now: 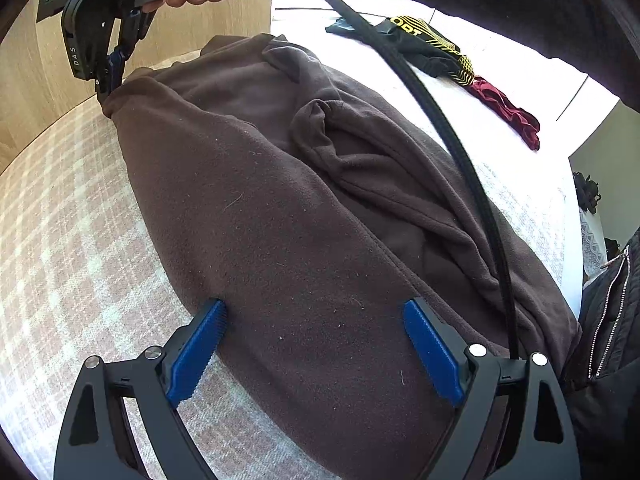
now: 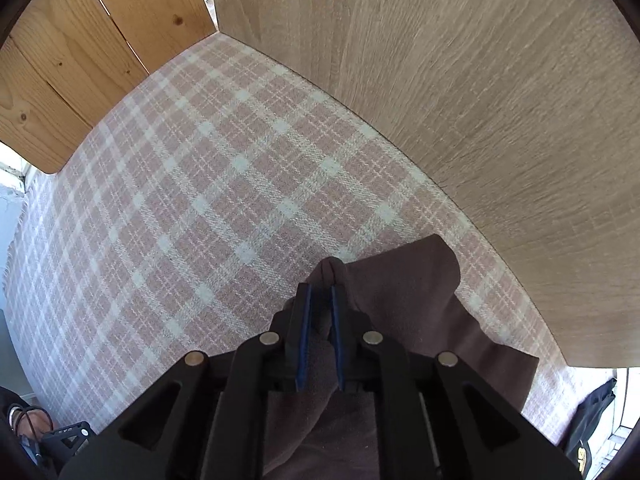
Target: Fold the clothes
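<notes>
Plaid bed (image 1: 60, 248) carries a brown fleece (image 1: 280, 220); left gripper (image 1: 316, 344) jaws gape wide over it, right gripper (image 2: 320, 320) jaws pinch its far corner.

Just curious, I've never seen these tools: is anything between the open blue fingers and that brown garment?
Nothing visible. The left gripper hangs open right over the brown fleece; only a black cable crosses the cloth, off to one side.

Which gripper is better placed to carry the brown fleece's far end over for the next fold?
Right. The right gripper already has the brown fleece pinched between its pads at that end; the left gripper stands wide open, holding nothing.
</notes>
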